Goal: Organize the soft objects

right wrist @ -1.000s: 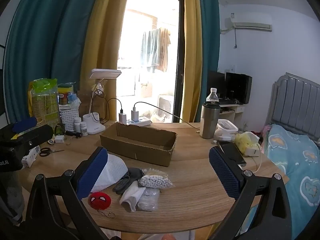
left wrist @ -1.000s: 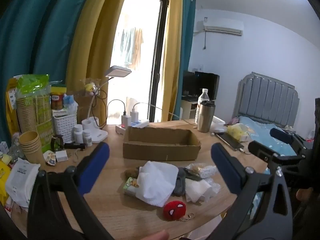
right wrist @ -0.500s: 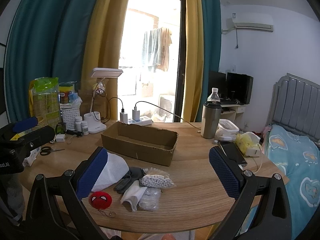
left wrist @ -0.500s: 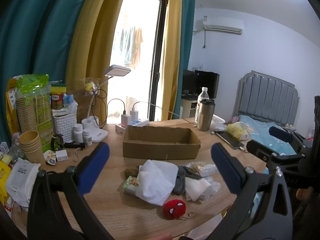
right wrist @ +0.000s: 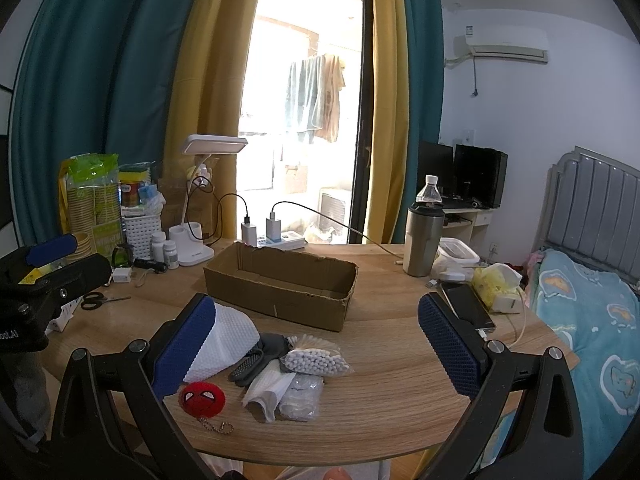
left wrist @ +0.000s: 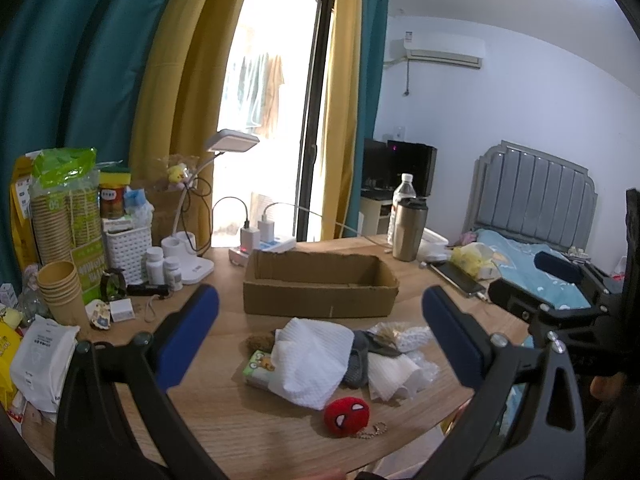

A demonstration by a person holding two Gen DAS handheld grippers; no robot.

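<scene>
A pile of soft things lies on the round wooden table (left wrist: 248, 432) near its front edge: a white towel (left wrist: 310, 360), grey socks (left wrist: 358, 360), folded tissue (left wrist: 394, 374), a cotton-swab bag (right wrist: 314, 360) and a red Spider-Man plush keychain (left wrist: 346, 418), which also shows in the right wrist view (right wrist: 202, 399). An open, empty cardboard box (left wrist: 320, 284) stands behind the pile. My left gripper (left wrist: 320, 332) is open and empty above the pile. My right gripper (right wrist: 320, 340) is open and empty, to the right of the pile.
Paper cups (left wrist: 60, 292), a white basket (left wrist: 126, 248), pill bottles (left wrist: 164, 266), a desk lamp (left wrist: 232, 146) and a power strip (left wrist: 264, 246) crowd the left and back. A steel tumbler (left wrist: 408, 230), phone (left wrist: 460, 278) and yellow tissue pack (right wrist: 496, 280) sit right. Scissors (right wrist: 96, 301) lie at left.
Both grippers have drifted slightly toward the table; the pile and box sit a little larger and lower in view. Nothing was taken hold of.
</scene>
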